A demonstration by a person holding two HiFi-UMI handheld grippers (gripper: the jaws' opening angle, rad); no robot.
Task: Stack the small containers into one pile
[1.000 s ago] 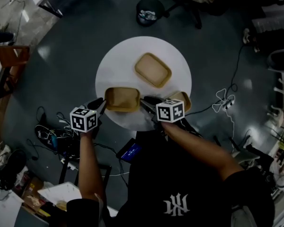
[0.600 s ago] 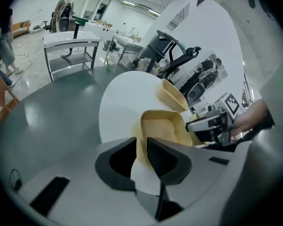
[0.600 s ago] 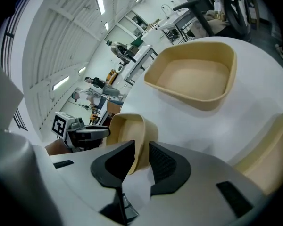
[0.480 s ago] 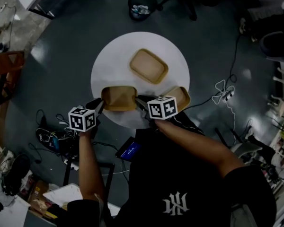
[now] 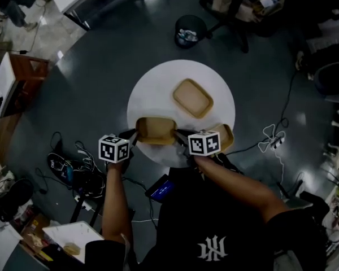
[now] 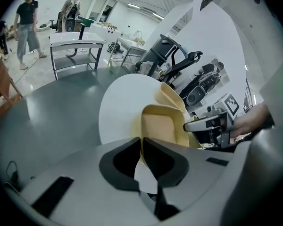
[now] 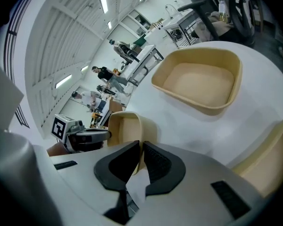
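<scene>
1. Left gripper (image 5: 133,135) and right gripper (image 5: 178,134) have just closed, each clamped on an opposite rim of the near, empty tan container (image 5: 156,130).
2. Round white table (image 5: 155,89) bears everything.
3. Empty wide tray (image 5: 192,98) lies mid-table.
4. Third container (image 5: 228,135) sits at the right edge.

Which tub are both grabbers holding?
The front tub: left gripper and right gripper have just closed their jaws on its rims; far tub and right tub sit untouched.
</scene>
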